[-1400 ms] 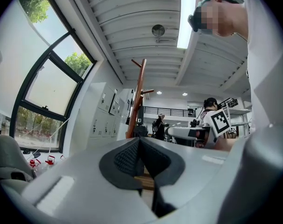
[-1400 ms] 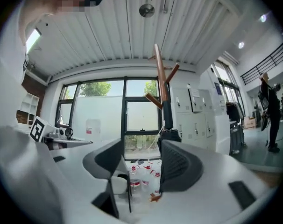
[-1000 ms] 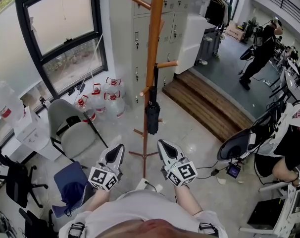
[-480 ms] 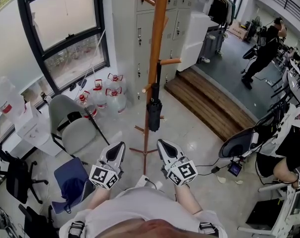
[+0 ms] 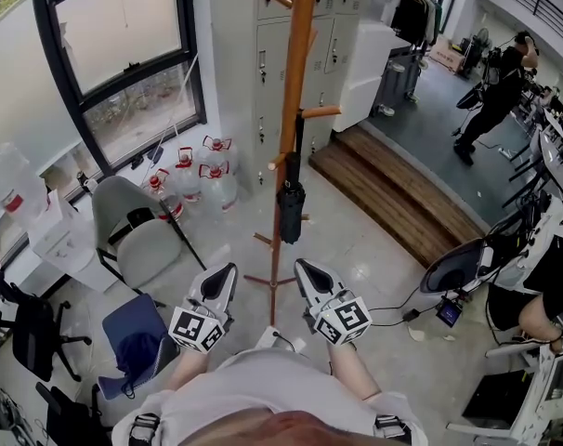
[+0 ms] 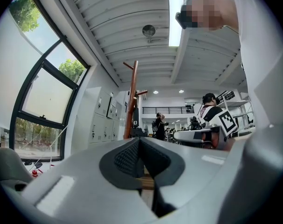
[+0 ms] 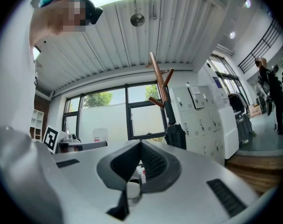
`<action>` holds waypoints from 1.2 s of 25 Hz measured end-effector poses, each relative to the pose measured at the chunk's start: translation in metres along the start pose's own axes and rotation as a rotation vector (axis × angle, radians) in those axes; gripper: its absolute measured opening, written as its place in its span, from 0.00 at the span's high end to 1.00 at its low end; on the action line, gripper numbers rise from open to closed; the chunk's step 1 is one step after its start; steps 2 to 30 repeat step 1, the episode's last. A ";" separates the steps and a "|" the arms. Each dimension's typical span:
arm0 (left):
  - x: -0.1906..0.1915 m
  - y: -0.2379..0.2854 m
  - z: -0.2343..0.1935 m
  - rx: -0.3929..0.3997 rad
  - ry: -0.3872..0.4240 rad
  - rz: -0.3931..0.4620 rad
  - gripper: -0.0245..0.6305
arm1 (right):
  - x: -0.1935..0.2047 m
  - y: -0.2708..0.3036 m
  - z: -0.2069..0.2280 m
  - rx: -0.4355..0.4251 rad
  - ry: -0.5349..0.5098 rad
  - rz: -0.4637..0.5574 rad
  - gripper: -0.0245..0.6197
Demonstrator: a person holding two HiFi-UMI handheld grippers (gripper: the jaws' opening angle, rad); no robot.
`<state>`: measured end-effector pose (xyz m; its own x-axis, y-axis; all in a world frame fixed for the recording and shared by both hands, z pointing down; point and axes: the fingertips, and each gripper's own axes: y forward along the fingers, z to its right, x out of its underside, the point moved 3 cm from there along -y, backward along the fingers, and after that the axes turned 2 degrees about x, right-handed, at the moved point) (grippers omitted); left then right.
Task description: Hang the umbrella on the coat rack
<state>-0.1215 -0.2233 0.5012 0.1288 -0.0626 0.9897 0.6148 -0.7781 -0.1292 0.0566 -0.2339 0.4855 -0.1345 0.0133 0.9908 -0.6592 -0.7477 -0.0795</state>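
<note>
A folded black umbrella point(image 5: 291, 203) hangs by its handle from a lower peg of the tall wooden coat rack point(image 5: 291, 82), which stands on the floor ahead of me. Both grippers are held low near my chest, short of the rack's feet, apart from the umbrella. My left gripper point(image 5: 218, 282) is shut with nothing in it; its pads meet in the left gripper view point(image 6: 139, 146). My right gripper point(image 5: 307, 275) is also shut and empty, pads together point(image 7: 141, 150). The rack point(image 6: 130, 99) and the hanging umbrella point(image 7: 175, 132) show beyond the jaws.
Grey lockers point(image 5: 263, 54) stand behind the rack. Water jugs point(image 5: 202, 179) sit by the window wall, with a grey chair point(image 5: 133, 235) and blue stool point(image 5: 133, 337) at left. Wooden steps point(image 5: 393, 203) lie right. A person point(image 5: 495, 91) stands far off.
The view has shifted slightly; the umbrella hangs still on the rack and both grippers stay where they were.
</note>
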 end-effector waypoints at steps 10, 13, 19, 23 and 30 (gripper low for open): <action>0.001 0.000 0.000 0.000 0.002 -0.002 0.95 | 0.001 0.000 0.000 0.000 0.003 -0.003 0.95; 0.001 0.000 0.000 0.000 0.002 -0.002 0.95 | 0.001 0.000 0.000 0.000 0.003 -0.003 0.95; 0.001 0.000 0.000 0.000 0.002 -0.002 0.95 | 0.001 0.000 0.000 0.000 0.003 -0.003 0.95; 0.001 0.000 0.000 0.000 0.002 -0.002 0.95 | 0.001 0.000 0.000 0.000 0.003 -0.003 0.95; 0.001 0.000 0.000 0.000 0.002 -0.002 0.95 | 0.001 0.000 0.000 0.000 0.003 -0.003 0.95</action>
